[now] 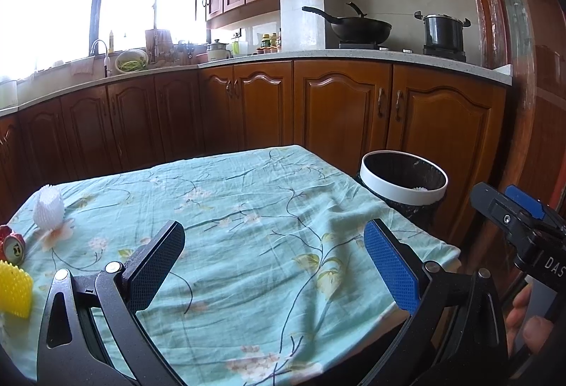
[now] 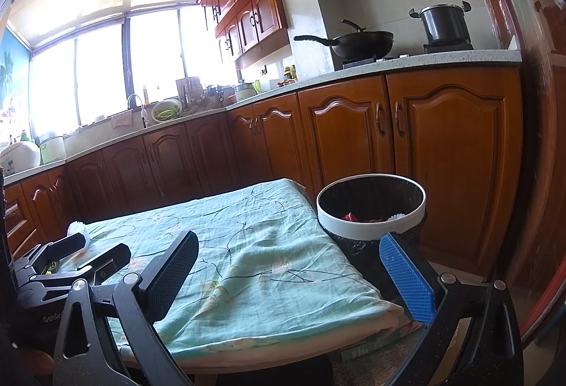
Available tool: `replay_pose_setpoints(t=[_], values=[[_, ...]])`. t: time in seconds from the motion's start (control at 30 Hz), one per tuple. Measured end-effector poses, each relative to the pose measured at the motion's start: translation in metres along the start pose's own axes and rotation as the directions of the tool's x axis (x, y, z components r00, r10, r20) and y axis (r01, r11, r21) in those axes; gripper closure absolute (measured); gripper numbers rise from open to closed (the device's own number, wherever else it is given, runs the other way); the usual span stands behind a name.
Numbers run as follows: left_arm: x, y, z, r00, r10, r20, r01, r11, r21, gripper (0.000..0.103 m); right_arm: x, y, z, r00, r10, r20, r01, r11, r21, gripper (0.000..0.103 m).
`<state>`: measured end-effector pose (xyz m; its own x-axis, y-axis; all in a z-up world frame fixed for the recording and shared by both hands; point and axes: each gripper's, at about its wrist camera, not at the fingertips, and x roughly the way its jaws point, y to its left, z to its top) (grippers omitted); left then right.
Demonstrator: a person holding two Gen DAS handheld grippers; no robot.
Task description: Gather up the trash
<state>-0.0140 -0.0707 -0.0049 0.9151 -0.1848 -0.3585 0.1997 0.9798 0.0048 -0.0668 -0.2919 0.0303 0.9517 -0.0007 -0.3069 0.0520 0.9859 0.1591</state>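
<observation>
Three pieces of trash are seen at the far left of the bench (image 1: 247, 195) in the left wrist view: a yellow spiky plastic piece (image 1: 14, 288) at the near edge, a crushed red can (image 1: 12, 246) just behind it, and a white foam net sleeve (image 1: 49, 207) standing upright a little further back. The bench is draped in a wrinkled, pale green cloth (image 1: 269, 244) printed with thin branches and small blossoms.

Moving right, the left tool (image 1: 274, 274) is held low over the cloth with its jaws spread wide and nothing between them; one pad is faced in black mesh, the other in blue textured rubber.

Beyond the bench's right edge, a round bin (image 1: 403, 188) is seen, ringed by a smooth white rim and lined with a glossy black bag. In the right wrist view, red, yellow and white scraps are visible inside it.

At the far right, the right tool (image 2: 297, 280) is held out near the bench's right corner, jaws also wide apart and empty, with the blue pad overlapping the bin's rim in view. A hand (image 1: 529, 322) is glimpsed at its grip.
</observation>
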Motion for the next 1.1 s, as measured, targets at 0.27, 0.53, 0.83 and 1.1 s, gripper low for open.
replay_pose_setpoints(t=[0.27, 0.53, 0.83, 1.1], values=[[0.0022, 0.0008, -0.0010, 1.000, 0.001, -0.004, -0.001, 1.000, -0.001, 0.000, -0.0004, 0.0010, -0.0004, 1.000, 0.005, -0.002, -0.005, 1.000, 0.002, 0.000], [0.0024, 0.0004, -0.0008, 1.000, 0.000, -0.006, 0.000, 1.000, 0.001, 0.000, -0.0002, 0.0028, -0.0005, 1.000, 0.006, -0.004, -0.006, 1.000, 0.005, 0.000], [0.0046, 0.0001, -0.0002, 1.000, -0.005, -0.011, 0.005, 1.000, 0.003, 0.000, 0.0006, 0.0038, -0.0009, 1.000, 0.010, -0.005, -0.010, 1.000, 0.014, 0.000], [0.0077, 0.0002, -0.0002, 1.000, -0.009, -0.019, 0.009, 1.000, 0.003, 0.000, 0.0047, 0.0050, -0.0014, 1.000, 0.013, -0.015, -0.012, 1.000, 0.024, 0.000]])
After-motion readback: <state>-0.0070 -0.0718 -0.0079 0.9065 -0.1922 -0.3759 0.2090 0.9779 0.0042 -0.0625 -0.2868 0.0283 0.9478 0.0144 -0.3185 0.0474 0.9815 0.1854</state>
